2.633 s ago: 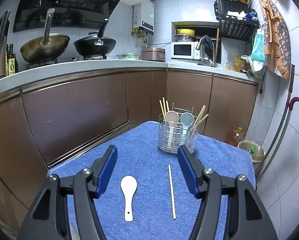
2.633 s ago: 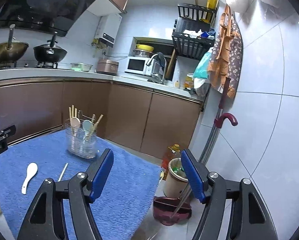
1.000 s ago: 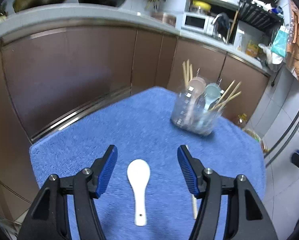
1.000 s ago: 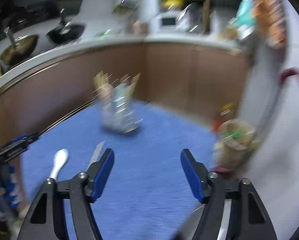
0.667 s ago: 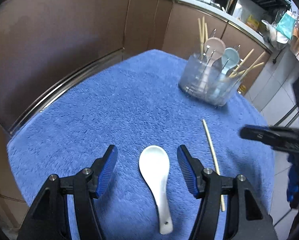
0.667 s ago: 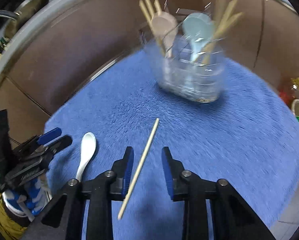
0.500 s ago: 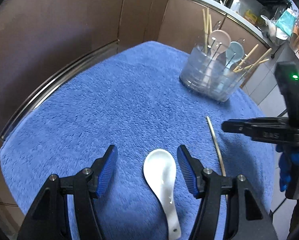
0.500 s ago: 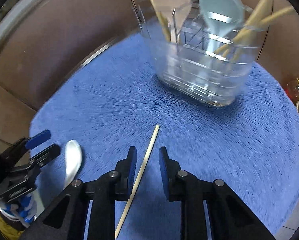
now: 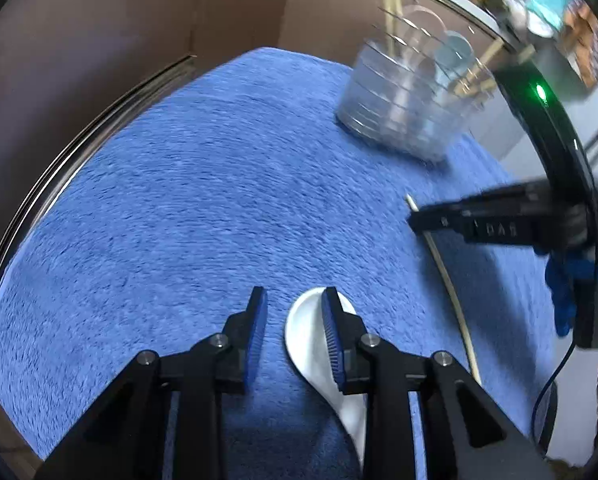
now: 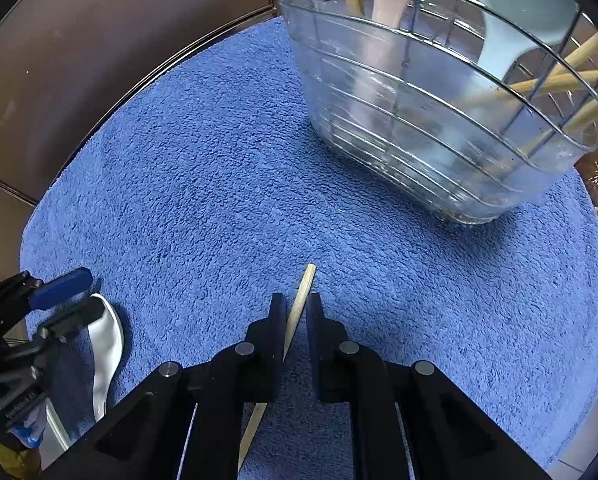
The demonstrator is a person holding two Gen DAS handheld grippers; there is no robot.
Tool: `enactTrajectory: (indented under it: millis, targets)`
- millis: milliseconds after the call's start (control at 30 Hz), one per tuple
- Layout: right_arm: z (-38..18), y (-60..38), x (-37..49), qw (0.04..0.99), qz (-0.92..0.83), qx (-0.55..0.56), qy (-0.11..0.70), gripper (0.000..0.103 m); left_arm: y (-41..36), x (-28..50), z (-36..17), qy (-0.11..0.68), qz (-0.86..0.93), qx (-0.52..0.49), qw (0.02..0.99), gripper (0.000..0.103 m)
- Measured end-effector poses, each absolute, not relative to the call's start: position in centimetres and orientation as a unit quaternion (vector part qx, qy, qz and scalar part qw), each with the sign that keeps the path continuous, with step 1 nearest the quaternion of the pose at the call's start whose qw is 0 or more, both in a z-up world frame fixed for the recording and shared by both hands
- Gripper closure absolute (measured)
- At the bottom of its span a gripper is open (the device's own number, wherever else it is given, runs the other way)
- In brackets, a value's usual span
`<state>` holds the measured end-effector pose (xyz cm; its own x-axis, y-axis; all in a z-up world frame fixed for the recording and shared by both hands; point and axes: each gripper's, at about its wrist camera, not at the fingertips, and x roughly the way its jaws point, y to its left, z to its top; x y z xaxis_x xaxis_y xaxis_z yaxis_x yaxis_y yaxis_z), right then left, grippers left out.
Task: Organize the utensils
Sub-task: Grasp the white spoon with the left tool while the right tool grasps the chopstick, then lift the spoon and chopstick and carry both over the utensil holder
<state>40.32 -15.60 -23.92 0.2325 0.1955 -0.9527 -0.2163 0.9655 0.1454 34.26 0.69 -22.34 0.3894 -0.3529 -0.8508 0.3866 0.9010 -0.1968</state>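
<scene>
A white ceramic spoon [image 9: 305,336] lies on the blue towel [image 9: 179,200]. My left gripper [image 9: 295,296] hovers low over its bowl, jaws closing. The right finger covers part of the bowl, and a strip of towel shows between the left pad and the bowl's edge. A wooden chopstick [image 10: 305,284] lies to the right of the spoon; my right gripper [image 10: 296,300] is shut on it near its far end, against the towel. The right wrist view shows the left gripper [image 10: 71,300] beside the spoon [image 10: 107,344].
A clear utensil holder with a wire frame [image 10: 419,120] stands at the towel's far right, holding a pink spoon, a pale blue spoon and several chopsticks. Brown cabinet doors [image 9: 139,40] lie beyond the towel's far edge. The towel [image 10: 219,200] ends close on the near side.
Both grippers have dropped toward the towel and tilted down. The left jaws have narrowed over the spoon's bowl. The right jaws have come together on the chopstick.
</scene>
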Motion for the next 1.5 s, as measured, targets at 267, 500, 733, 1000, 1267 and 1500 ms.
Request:
enactTrajectory:
  millis: [267,500,733,1000,1267,1500]
  targets:
    - [-23.4,-14.5,40.7,0.781,0.136,-0.034,0.608,0.093,-1.8,34.3,-23.0,0.516,-0.225,0.056,0.825,0.095]
    - [-21.9,-16.2,38.7,0.796,0.166,-0.002,0.582,0.097,-1.8,32.7,-21.5,0.481,-0.21,0.045,0.85,0.098]
    - [-17.2,-18.9,33.6,0.833,0.199,0.02,0.516,0.097,-1.6,28.7,-17.4,0.4,-0.18,0.04,0.898,0.098]
    - [-12.4,-21.5,26.4,0.877,0.207,0.05,0.432,0.097,-3.2,23.0,-12.6,0.314,-0.165,0.053,0.933,0.098]
    - [-6.0,-24.0,22.9,0.929,0.176,0.076,0.318,0.097,-3.0,22.5,-6.7,0.258,-0.154,-0.008,0.954,0.098]
    - [0.8,-25.4,26.0,0.963,0.168,0.099,0.188,0.097,-4.3,28.6,-1.4,0.201,-0.137,-0.078,0.967,0.098]
